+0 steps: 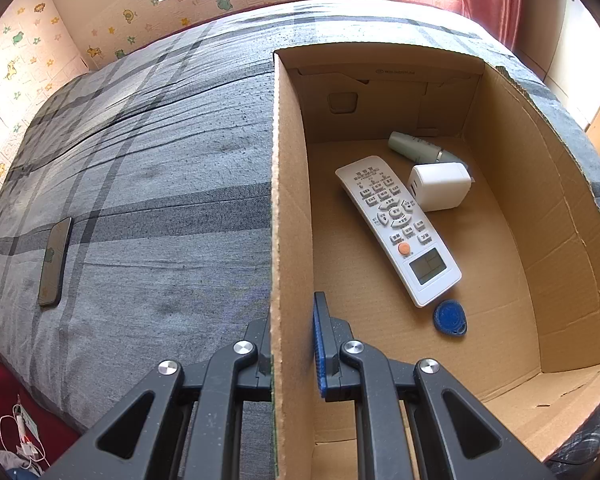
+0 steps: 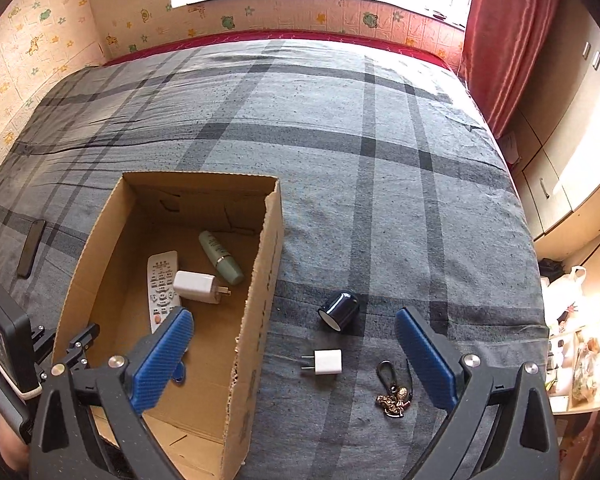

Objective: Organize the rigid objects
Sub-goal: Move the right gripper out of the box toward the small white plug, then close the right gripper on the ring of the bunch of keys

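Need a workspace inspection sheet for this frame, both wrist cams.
Surface: bed with grey plaid cover.
Job's things, boxed: cardboard box holds remote, large white charger, green bottle, blue key fob.
Job's things, loose: dark cup on its side, small white plug, keychain, phone left of box.
Clutter: bags and shelf items off bed's right.
Grippers: left gripper jaws astride the box wall; right gripper open, empty.
Cables: white cable on floor.
Surroundings: window, red curtain, cartoon wall panels.
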A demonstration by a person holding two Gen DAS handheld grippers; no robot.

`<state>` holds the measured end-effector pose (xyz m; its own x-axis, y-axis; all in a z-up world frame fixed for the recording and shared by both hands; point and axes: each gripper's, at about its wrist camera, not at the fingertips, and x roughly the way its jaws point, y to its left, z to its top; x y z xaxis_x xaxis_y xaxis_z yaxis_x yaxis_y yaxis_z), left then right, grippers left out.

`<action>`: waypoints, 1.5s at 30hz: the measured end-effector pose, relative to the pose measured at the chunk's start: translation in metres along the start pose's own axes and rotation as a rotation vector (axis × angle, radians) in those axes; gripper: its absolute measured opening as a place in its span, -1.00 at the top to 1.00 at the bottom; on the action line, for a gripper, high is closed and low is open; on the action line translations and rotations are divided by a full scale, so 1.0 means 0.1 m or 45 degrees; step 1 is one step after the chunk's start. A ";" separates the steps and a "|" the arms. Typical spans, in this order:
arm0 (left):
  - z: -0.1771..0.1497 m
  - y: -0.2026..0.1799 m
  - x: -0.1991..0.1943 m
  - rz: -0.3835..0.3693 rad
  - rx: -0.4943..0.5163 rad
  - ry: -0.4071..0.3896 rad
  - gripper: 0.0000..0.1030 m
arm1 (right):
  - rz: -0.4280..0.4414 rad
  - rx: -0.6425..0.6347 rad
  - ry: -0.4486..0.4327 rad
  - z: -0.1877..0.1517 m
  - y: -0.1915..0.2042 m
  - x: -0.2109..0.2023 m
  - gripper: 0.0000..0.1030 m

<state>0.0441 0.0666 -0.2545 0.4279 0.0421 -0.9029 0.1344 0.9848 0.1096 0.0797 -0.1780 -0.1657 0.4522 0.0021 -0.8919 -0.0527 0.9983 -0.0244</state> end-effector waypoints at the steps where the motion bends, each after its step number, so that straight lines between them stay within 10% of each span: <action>1: 0.00 0.00 0.00 0.000 0.000 0.001 0.74 | -0.006 0.013 0.002 -0.02 -0.06 0.00 -0.99; 45: 0.00 -0.03 0.01 0.014 0.004 0.010 0.73 | -0.102 0.373 0.408 -1.21 -1.28 1.54 -1.00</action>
<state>0.0443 0.0641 -0.2559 0.4223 0.0546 -0.9048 0.1321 0.9838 0.1210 0.0480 -0.3125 -0.3549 0.1434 -0.0477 -0.9885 0.2466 0.9691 -0.0110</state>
